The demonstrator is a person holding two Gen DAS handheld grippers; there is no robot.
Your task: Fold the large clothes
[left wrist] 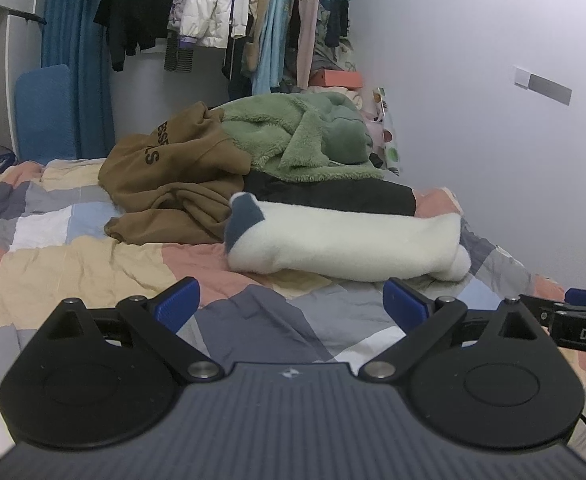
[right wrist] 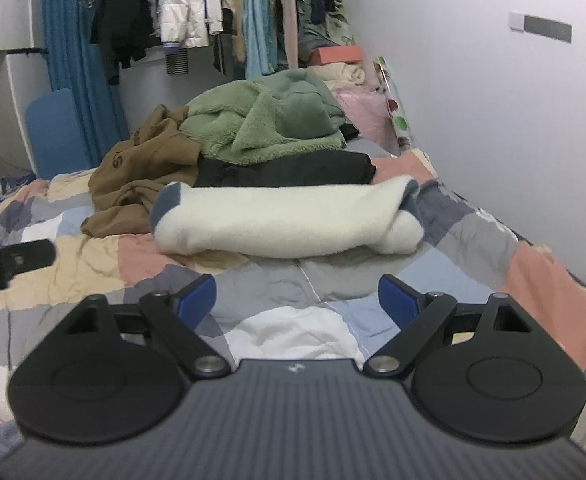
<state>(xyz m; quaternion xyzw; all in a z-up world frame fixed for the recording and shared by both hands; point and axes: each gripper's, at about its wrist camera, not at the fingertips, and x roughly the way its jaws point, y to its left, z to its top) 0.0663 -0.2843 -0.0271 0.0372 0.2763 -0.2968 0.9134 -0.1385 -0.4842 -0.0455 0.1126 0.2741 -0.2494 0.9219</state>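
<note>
The white fleece (right wrist: 285, 220) lies folded on the bed (right wrist: 93, 256), in front of the black garment (right wrist: 285, 170) and the unfolded brown hoodie (left wrist: 173, 184) and green fleece (left wrist: 301, 136). Your left gripper (left wrist: 291, 306) and right gripper (right wrist: 297, 298) hold nothing, fingers wide apart, probably ready for the next garment.

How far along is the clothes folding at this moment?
Done: the white fleece and the black garment behind it lie folded. In hand: nothing; both hand-held grippers, left and right, are open and empty. Left: the brown hoodie and green fleece, still heaped.
</note>
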